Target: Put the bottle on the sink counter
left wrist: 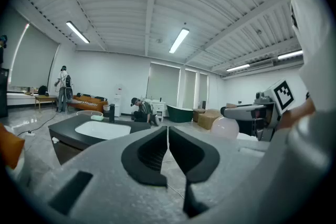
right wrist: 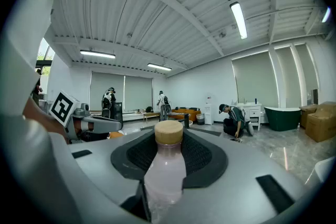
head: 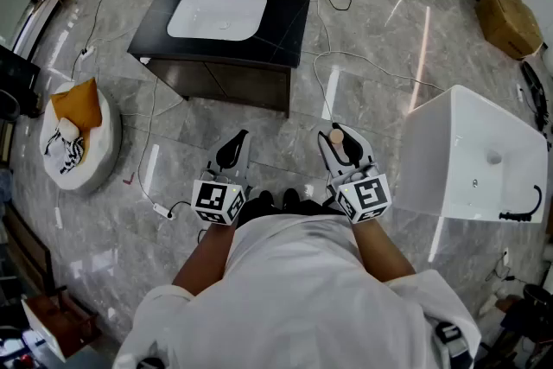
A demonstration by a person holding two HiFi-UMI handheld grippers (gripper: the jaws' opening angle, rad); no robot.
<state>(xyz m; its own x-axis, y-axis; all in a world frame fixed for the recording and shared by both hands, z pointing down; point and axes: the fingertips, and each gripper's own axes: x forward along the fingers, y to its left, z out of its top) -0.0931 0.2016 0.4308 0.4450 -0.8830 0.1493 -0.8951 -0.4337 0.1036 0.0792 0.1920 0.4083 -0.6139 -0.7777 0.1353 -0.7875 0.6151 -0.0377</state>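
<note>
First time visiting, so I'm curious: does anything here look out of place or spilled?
Nothing is spilled. The oddest sight is the black sink counter standing alone mid-floor, with loose cables trailing around it. The pink bottle is held in the right tongs.

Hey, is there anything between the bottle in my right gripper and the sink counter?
Nothing visible stands in the way. The bottle, held in the right gripper, faces open floor up to the sink counter; only thin cables lie flat on the tiles there.
</note>
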